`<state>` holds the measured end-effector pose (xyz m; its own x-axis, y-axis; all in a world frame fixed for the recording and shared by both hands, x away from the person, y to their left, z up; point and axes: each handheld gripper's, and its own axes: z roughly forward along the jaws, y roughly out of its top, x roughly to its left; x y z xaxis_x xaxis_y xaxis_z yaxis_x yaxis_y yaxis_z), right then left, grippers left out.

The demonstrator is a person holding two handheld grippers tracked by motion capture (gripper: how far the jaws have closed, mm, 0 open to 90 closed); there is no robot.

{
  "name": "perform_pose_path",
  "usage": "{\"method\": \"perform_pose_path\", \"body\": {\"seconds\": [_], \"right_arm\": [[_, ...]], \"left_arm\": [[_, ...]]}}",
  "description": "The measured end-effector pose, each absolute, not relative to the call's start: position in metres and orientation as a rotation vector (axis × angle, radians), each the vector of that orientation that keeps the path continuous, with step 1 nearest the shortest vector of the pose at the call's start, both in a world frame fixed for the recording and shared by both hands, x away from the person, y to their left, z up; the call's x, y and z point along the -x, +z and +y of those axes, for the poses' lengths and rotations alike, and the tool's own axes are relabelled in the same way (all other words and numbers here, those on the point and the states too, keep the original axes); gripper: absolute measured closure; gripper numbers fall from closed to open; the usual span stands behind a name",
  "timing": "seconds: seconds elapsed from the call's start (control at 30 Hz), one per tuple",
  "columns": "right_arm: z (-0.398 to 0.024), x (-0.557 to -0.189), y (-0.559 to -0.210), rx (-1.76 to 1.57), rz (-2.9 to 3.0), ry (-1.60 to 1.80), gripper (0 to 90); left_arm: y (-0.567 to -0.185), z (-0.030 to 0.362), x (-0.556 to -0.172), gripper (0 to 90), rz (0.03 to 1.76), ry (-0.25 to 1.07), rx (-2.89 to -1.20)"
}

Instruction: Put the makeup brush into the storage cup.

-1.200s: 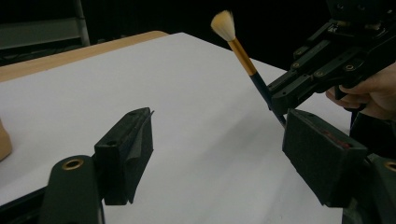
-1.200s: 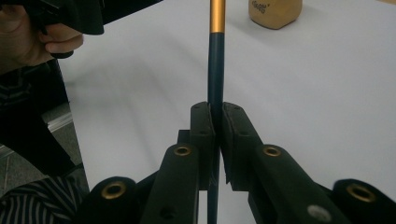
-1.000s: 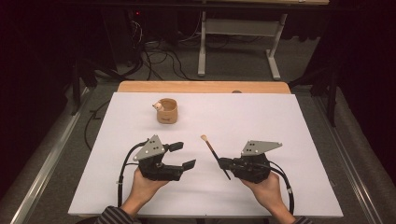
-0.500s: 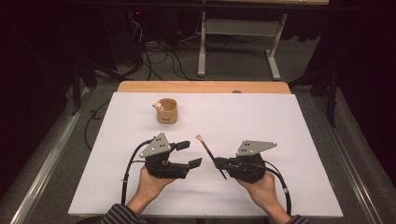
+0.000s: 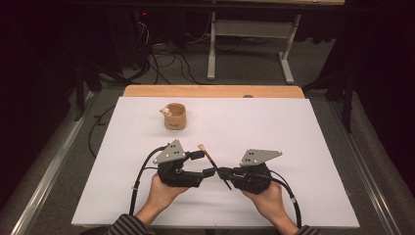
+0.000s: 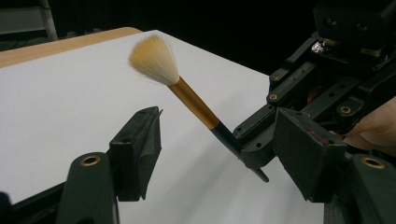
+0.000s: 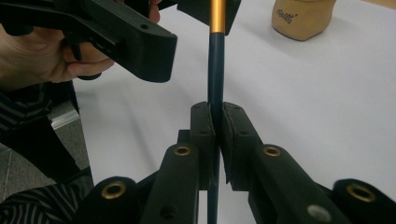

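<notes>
Cup (image 5: 175, 116), perhaps wooden, stands beyond gripped brush (image 5: 209, 159).

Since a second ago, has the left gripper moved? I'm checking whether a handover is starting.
Yes. In the high view the left gripper has shifted right, away from the cup and toward the brush; its jaws have been closing, not yet touching the brush.

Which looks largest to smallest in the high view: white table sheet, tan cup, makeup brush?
1. White table sheet, by far the largest.
2. Tan cup.
3. Makeup brush, held in the right gripper: longer than the cup is wide but much thinner, so ranks 2 and 3 are close.
</notes>
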<state>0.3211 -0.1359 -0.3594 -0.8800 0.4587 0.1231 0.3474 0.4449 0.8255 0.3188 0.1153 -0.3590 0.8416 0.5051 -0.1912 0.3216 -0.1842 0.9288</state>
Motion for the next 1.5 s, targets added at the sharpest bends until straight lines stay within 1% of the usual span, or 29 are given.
{"method": "perform_pose_path", "body": {"seconds": [0.17,0.57,0.83,1.07,1.5], "right_arm": [[-0.132,-0.321,-0.36,-0.708,2.572,1.427,85.9],[-0.128,-0.319,-0.36,-0.686,2.567,1.424,85.9],[-0.125,-0.318,-0.361,-0.684,2.57,1.428,85.9],[-0.123,-0.318,-0.361,-0.678,2.568,1.427,85.9],[-0.12,-0.318,-0.363,-0.664,2.564,1.427,85.8]], "left_arm": [[-0.36,0.114,-0.319,38.9,0.639,0.172,-1.789],[-0.361,0.115,-0.321,56.4,0.654,0.144,-1.783],[-0.362,0.114,-0.322,61.5,0.653,0.128,-1.786],[-0.362,0.116,-0.323,68.3,0.655,0.113,-1.775],[-0.363,0.117,-0.324,77.9,0.649,0.086,-1.771]]}}
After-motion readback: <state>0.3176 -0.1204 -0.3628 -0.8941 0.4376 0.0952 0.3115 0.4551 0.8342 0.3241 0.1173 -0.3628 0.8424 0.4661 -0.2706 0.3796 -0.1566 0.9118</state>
